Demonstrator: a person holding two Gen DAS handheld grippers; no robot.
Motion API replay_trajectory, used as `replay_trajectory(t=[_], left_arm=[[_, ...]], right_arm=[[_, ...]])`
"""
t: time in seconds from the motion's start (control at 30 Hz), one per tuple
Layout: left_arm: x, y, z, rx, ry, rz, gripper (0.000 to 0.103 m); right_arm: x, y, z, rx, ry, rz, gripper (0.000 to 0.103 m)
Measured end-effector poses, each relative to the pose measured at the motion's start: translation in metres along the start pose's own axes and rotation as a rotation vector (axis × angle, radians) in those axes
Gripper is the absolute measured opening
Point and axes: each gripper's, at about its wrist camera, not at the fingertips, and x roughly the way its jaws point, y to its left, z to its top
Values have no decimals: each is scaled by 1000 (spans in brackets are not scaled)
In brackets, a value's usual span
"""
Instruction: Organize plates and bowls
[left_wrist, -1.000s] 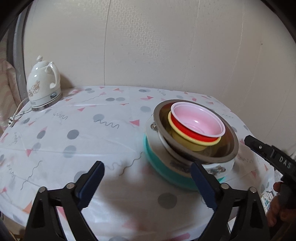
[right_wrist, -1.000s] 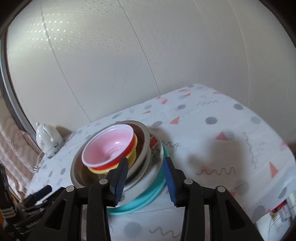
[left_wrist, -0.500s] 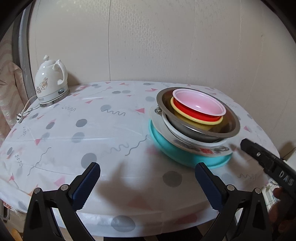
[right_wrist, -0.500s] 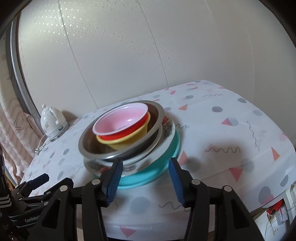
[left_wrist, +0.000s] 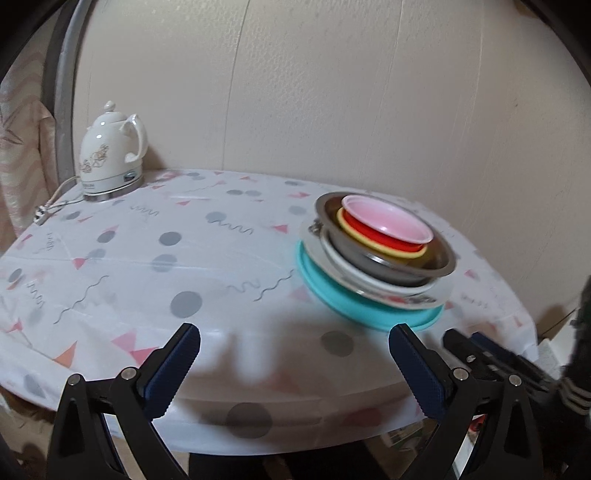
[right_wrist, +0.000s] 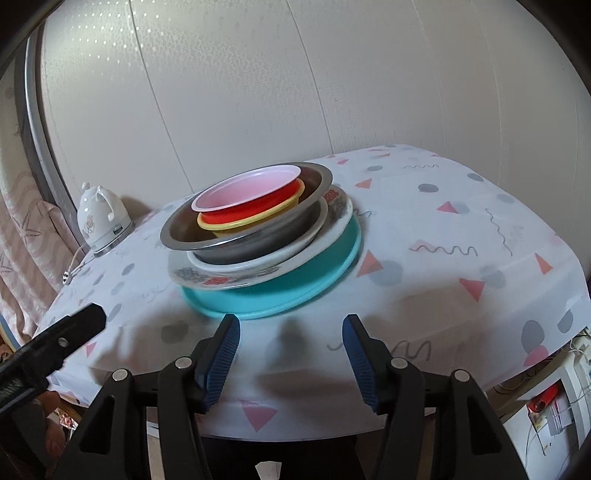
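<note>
One stack of dishes stands on the table: a teal plate (right_wrist: 295, 280) at the bottom, a patterned white plate (right_wrist: 332, 206), a steel bowl (right_wrist: 258, 236), then yellow (right_wrist: 255, 223), red (right_wrist: 255, 206) and pink (right_wrist: 251, 186) bowls nested on top. The stack also shows in the left wrist view (left_wrist: 373, 254). My left gripper (left_wrist: 291, 354) is open and empty, low by the table's near edge, left of the stack. My right gripper (right_wrist: 290, 343) is open and empty, just in front of the teal plate, over the table edge.
A white kettle (left_wrist: 110, 151) with its cord stands at the table's far left corner, also in the right wrist view (right_wrist: 101, 218). The table wears a patterned white cloth (left_wrist: 147, 258). A wall lies close behind. A power strip (right_wrist: 576, 369) sits low right.
Both grippers have drawn back and lower from the stack, toward the table's near edge. The stack stands unchanged. Both stay open.
</note>
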Motion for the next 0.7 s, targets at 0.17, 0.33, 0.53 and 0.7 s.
replay_trajectory(t=[0.17, 0.33, 0.53, 0.7], left_arm=[[1, -4, -6, 27, 5, 30, 103], [-8, -11, -10, 55, -71, 130, 103], [-12, -17, -13, 90, -113, 197, 103], [-5, -19, -13, 97, -46, 146, 103]], right_arm=[[-2, 4, -1, -16, -14, 1, 59], [1, 5, -2, -13, 1, 3, 59], [2, 3, -3, -8, 5, -7, 59], [3, 2, -4, -4, 11, -15, 59]])
